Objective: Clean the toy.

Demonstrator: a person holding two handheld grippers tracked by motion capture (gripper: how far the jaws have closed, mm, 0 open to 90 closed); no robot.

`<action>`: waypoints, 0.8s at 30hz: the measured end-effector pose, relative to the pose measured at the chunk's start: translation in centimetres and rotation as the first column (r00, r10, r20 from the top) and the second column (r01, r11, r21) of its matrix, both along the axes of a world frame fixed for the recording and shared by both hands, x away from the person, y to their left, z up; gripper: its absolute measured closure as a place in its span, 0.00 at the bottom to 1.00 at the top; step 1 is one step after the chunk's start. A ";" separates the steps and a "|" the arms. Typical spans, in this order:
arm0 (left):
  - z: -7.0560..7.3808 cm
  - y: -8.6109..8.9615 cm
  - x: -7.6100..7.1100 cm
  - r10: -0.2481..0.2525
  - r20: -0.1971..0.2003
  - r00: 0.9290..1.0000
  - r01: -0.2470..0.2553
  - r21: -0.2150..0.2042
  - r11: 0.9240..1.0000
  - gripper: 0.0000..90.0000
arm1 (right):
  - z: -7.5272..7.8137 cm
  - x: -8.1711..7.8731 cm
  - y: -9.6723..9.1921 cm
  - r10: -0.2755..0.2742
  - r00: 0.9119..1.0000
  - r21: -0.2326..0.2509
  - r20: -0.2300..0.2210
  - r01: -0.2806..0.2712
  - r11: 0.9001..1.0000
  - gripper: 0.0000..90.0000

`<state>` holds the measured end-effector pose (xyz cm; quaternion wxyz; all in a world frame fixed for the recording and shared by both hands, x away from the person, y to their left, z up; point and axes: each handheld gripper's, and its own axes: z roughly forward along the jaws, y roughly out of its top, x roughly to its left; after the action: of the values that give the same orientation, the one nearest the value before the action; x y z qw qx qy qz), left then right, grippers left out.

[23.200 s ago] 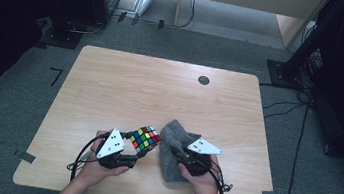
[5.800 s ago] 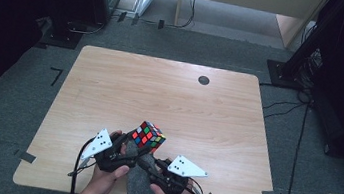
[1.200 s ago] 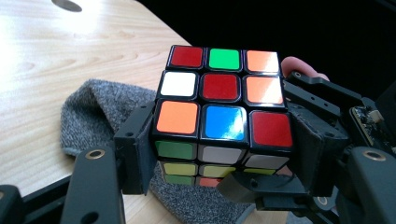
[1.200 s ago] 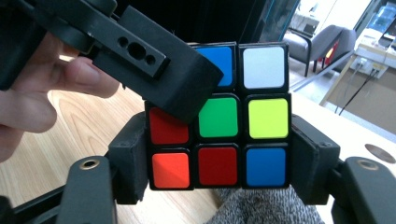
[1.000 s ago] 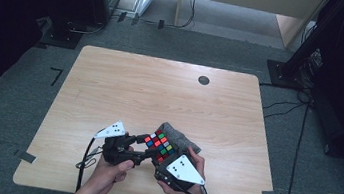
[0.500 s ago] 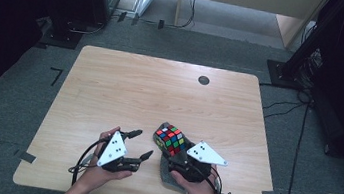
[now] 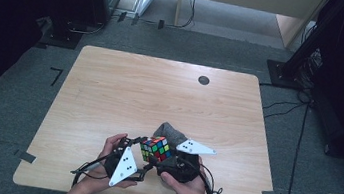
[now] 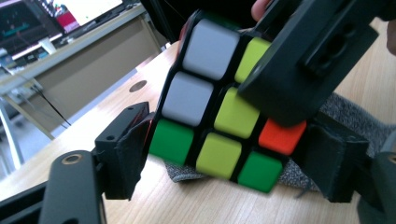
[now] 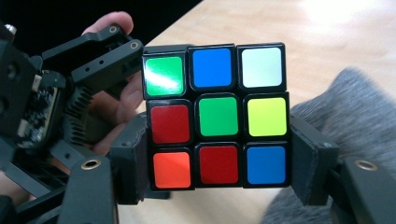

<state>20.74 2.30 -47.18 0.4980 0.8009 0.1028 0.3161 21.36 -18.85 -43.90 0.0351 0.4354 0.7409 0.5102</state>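
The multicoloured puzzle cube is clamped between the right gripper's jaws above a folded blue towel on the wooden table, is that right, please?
Not quite: the cloth is grey, not blue. The right gripper view shows the multicoloured puzzle cube clamped between the right gripper jaws, and the high view shows the grey cloth under it on the wooden table.

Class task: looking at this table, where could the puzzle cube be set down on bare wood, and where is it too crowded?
Free: the wood from the cube up to the dark round spot, plus both side strips of the table. Crowded: the near edge, with the left gripper, right gripper and grey cloth.
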 end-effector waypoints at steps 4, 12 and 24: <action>-0.1 0.2 0.1 -0.006 -0.001 1.000 0.006 0.013 1.000 0.32 | -0.2 0.2 0.1 0.001 1.000 0.008 -0.028 0.000 1.000 0.38; 0.0 0.9 0.8 0.009 -0.058 0.998 -0.012 -0.053 0.999 0.38 | 0.1 1.0 -1.9 0.036 0.998 0.189 -0.057 -0.025 0.982 0.29; 0.0 3.1 3.0 0.109 -0.212 0.971 -0.141 -0.144 0.979 0.38 | -1.2 2.1 -4.9 -0.170 0.980 -0.067 0.104 0.177 0.982 0.28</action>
<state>23.77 5.44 -47.18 0.5260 0.7788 0.2282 0.2545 23.45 -23.74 -45.08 0.1321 0.4712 0.7163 0.4975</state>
